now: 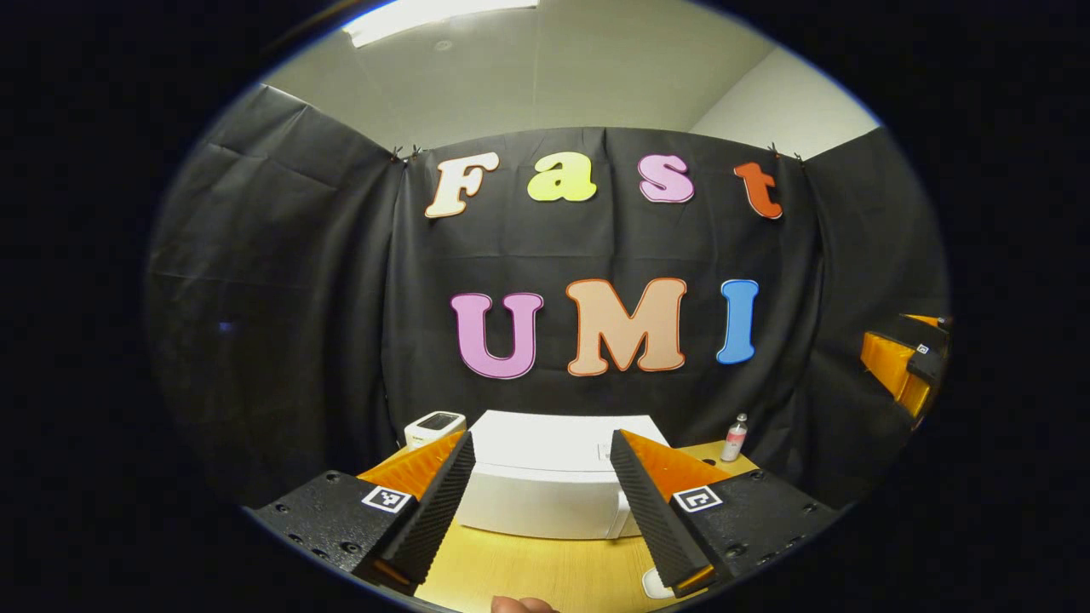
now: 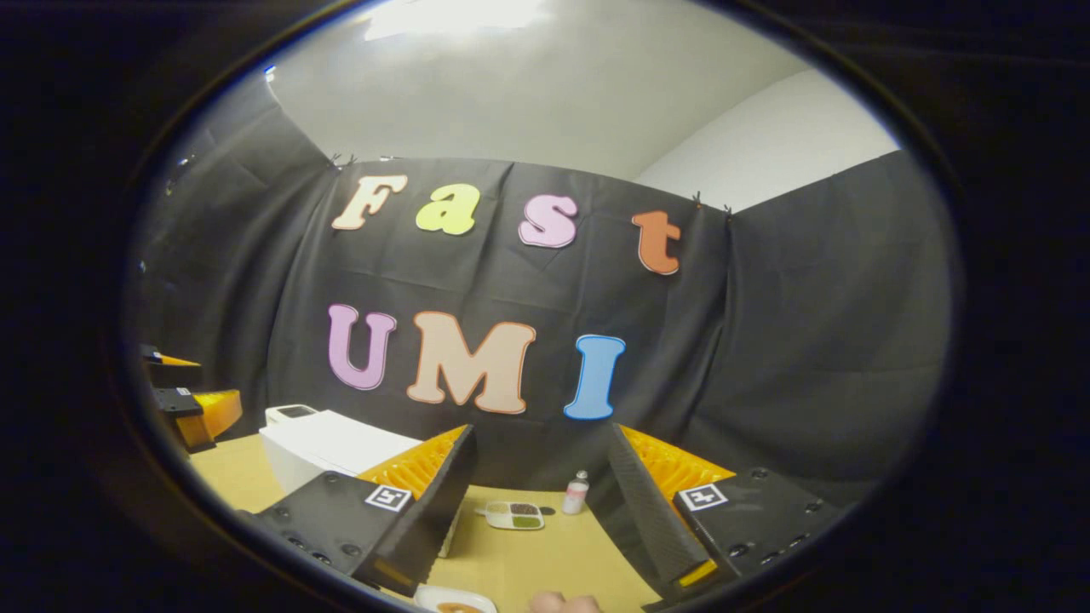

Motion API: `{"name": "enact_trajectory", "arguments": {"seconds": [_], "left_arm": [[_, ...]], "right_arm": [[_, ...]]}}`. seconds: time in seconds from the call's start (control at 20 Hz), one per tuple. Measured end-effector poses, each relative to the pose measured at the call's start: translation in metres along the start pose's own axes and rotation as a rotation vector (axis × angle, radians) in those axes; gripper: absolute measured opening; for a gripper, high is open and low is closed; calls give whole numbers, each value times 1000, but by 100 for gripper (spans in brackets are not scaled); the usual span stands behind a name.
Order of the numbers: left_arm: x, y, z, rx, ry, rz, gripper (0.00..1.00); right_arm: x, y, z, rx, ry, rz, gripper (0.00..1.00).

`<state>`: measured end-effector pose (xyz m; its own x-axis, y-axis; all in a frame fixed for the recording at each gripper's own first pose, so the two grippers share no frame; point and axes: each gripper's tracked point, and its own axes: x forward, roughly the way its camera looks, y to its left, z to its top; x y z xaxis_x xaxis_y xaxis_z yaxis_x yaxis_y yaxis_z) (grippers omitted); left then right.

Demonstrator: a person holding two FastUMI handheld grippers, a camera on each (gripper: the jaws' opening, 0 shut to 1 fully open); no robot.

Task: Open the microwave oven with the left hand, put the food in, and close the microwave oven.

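The white microwave oven point(image 1: 545, 498) stands on the wooden table with its door closed, straight ahead of my left gripper point(image 1: 541, 438), which is open and holds nothing, some way short of it. In the right gripper view the microwave oven point(image 2: 328, 447) sits at the left. My right gripper point(image 2: 541, 430) is open and empty above the table. A white plate with brownish food point(image 2: 456, 601) lies at the bottom edge, below the right gripper; the plate's edge point(image 1: 654, 584) also shows beside my left gripper's right finger.
A small white tray with dark and green food point(image 2: 513, 514) and a small bottle point(image 2: 576, 492) stand near the back wall. A white device with a dark top point(image 1: 434, 426) sits left of the microwave. The other gripper point(image 1: 903, 362) hovers far right. Fingertips of a hand point(image 2: 562, 604) show low.
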<state>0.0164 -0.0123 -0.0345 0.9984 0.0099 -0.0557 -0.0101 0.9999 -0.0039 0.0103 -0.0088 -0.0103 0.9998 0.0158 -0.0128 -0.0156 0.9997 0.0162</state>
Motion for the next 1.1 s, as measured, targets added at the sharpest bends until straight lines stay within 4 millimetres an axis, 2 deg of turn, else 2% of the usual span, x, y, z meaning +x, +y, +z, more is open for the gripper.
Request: {"name": "enact_trajectory", "arguments": {"seconds": [0.3, 0.5, 0.6, 0.85, 1.1], "left_arm": [[27, -31, -49, 6, 48, -85, 94], [50, -54, -109, -31, 128, -134, 96], [63, -57, -143, -19, 178, -129, 96], [96, -78, -204, 6, 256, -152, 96], [124, -102, -258, 7, 364, -179, 97]], "right_arm": [[-7, -18, 1, -18, 3, -33, 97], [-15, -38, 15, -25, -26, -77, 96], [-21, -47, 17, -19, -26, -101, 96], [-36, -72, 25, -40, -36, -172, 96], [-44, -82, 22, -52, -14, -209, 96]]}}
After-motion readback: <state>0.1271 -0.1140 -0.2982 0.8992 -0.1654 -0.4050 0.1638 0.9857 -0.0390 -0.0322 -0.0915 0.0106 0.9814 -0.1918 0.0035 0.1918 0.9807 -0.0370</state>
